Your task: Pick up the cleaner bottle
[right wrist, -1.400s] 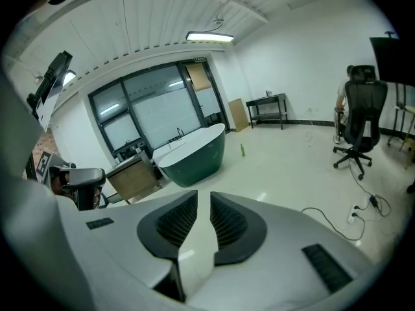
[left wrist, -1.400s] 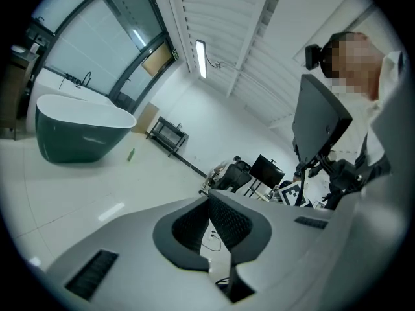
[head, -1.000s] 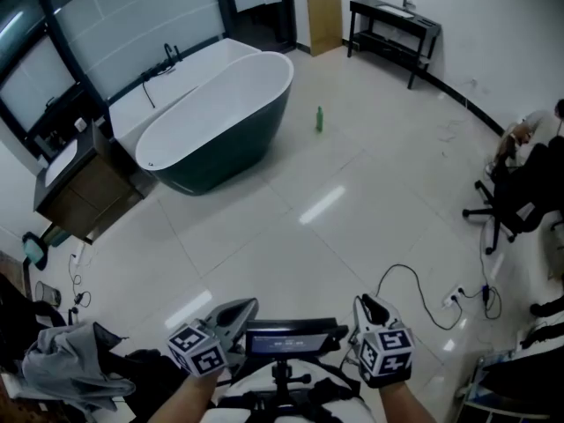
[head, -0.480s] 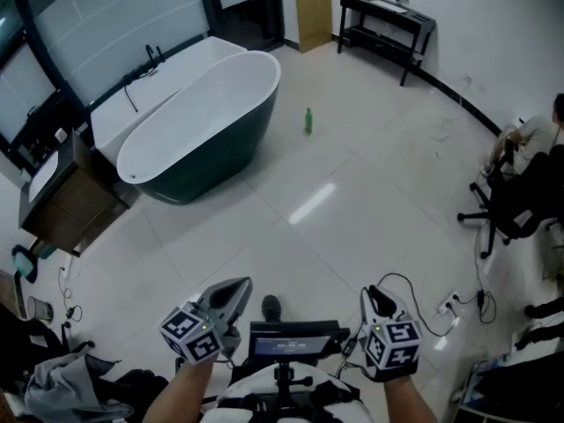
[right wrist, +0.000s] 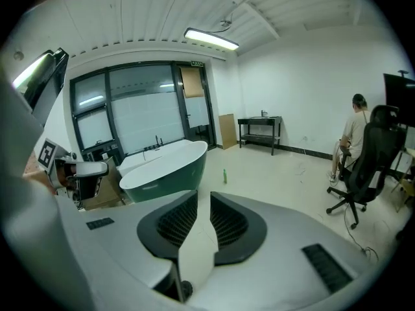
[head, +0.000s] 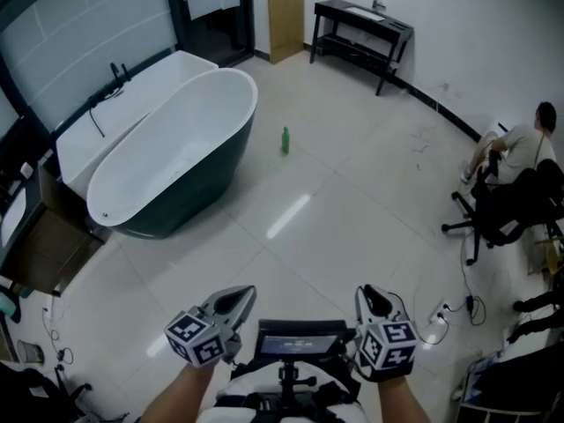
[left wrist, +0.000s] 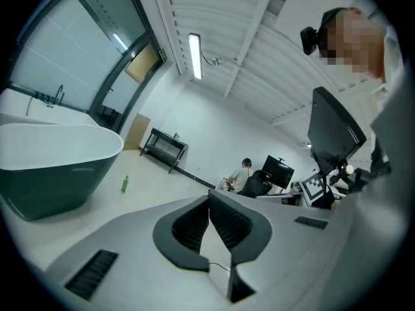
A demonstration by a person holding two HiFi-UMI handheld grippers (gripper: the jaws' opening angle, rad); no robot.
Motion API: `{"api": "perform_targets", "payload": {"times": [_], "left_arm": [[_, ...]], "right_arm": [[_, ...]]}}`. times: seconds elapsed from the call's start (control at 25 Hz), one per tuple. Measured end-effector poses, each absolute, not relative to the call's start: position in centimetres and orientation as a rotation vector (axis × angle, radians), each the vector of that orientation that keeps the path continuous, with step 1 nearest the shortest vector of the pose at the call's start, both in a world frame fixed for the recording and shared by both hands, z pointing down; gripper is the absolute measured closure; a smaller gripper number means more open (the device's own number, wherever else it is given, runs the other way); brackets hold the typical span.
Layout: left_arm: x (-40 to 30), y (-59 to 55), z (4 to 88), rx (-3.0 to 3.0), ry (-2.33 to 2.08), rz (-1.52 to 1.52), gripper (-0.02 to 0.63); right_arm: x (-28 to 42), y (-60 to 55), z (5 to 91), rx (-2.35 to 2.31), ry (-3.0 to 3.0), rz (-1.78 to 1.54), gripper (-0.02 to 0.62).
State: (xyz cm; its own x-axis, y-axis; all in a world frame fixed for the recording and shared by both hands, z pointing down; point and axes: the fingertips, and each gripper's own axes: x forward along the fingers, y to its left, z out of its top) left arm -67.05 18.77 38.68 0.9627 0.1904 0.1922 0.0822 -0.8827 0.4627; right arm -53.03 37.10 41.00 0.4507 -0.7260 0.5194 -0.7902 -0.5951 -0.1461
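The cleaner bottle is a small green bottle that stands upright on the pale tiled floor, far ahead, just right of the bathtub. It shows tiny in the left gripper view and in the right gripper view. My left gripper is held low at the bottom of the head view, jaws shut with nothing in them. My right gripper is beside it, with a narrow slit between its pads and nothing in it. Both point towards the bottle from far off.
A white tub with a dark green shell fills the left. A black console table and a cardboard sheet stand at the far wall. A seated person, office chairs and floor cables are on the right.
The whole view has advanced: the bottle and tub have drifted left and down in the head view. The heap of clothes at lower left has left the view. Both grippers keep their pose.
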Motion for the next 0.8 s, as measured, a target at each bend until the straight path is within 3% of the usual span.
{"api": "perform_targets", "payload": {"times": [0.36, 0.8], "left_arm": [[-59.2, 16.7, 39.3, 2.645, 0.282, 0.422, 0.603], [-42.4, 18.6, 39.9, 2.632, 0.184, 0.456, 0.603]], "right_arm": [[-46.6, 34.5, 42.5, 2.641, -1.301, 0.877, 0.528], [-28.4, 35.7, 42.6, 2.613, -1.387, 0.871, 0.528]]}}
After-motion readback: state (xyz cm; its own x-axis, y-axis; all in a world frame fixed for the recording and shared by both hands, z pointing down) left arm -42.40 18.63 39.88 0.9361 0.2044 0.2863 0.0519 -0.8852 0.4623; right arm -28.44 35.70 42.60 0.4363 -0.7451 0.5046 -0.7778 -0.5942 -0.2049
